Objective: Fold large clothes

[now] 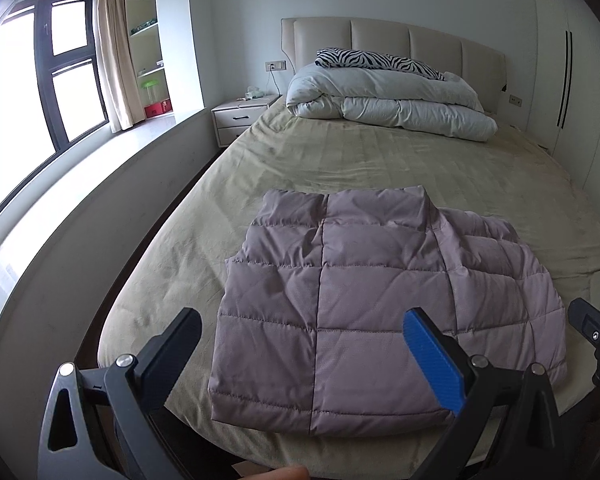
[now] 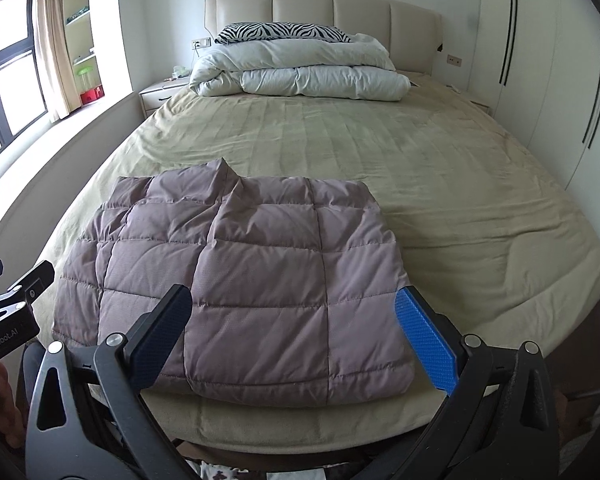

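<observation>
Mauve quilted jacket (image 1: 364, 312) folded flat near foot of bed (image 1: 380, 160), left gripper (image 1: 304, 340) wide, empty, right gripper (image 2: 296, 324) wide, empty, white duvet (image 2: 300, 72) by headboard (image 2: 320, 12)

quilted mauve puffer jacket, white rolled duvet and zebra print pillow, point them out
quilted mauve puffer jacket (image 2: 260, 280), right wrist view, centre panel
white rolled duvet (image 2: 300, 76), right wrist view, front roll
zebra print pillow (image 1: 380, 60), left wrist view, top face

Folded mauve quilted jacket (image 1: 364, 304) on bed
</observation>
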Demonstrator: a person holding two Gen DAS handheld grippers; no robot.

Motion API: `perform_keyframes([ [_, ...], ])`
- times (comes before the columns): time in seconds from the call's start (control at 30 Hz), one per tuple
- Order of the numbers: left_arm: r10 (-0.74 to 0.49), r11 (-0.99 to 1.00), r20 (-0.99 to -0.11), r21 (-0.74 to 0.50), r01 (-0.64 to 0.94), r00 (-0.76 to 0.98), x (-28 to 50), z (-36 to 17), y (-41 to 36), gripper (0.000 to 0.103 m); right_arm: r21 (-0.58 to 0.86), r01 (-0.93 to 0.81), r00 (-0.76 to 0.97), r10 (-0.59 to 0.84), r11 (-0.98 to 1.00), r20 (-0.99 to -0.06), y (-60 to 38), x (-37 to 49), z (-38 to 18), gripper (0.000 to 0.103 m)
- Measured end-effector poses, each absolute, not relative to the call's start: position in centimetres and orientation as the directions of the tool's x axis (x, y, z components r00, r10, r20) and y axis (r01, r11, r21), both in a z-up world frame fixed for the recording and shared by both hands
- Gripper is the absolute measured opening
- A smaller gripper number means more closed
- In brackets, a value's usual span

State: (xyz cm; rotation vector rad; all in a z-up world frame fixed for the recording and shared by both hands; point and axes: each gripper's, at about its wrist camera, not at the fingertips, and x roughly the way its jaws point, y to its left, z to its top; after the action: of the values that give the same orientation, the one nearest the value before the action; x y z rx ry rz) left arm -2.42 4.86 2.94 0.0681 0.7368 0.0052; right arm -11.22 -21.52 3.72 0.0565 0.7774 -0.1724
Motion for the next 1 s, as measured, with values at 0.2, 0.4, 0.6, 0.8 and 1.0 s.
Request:
perform_keyframes([
  [0.2,0.028,0.998,-0.678,0.063,0.02,0.735,-2.3,2.6,4.8,0.103,-0.009,0.165,0.694,-0.122,0.986,-0.71,-21.3,-11.0,3.5,0.103],
  [0.4,0.022,0.998,-0.684,0.063,0.029,0.729,-2.3,2.1,4.7,0.103,-0.009,0.16,0.691,-0.118,0.987,-0.713,-21.1,-10.9,3.5,0.103],
  [0.6,0.02,0.998,-0.689,0.06,0.03,0.725,-2.2,2.0,4.7,0.103,-0.01,0.156,0.691,-0.117,0.988,-0.713,-20.9,-10.9,3.5,0.103],
  [0.8,0.017,0.998,-0.692,0.061,0.035,0.721,-2.3,1.8,4.6,0.103,-0.008,0.156,0.686,-0.114,0.988,-0.718,-20.9,-10.9,3.3,0.103],
  [1.0,0.016,0.997,-0.697,0.062,0.038,0.717,-2.1,1.5,4.7,0.103,-0.008,0.155,0.681,-0.113,0.988,-0.723,-21.1,-10.8,2.9,0.103],
])
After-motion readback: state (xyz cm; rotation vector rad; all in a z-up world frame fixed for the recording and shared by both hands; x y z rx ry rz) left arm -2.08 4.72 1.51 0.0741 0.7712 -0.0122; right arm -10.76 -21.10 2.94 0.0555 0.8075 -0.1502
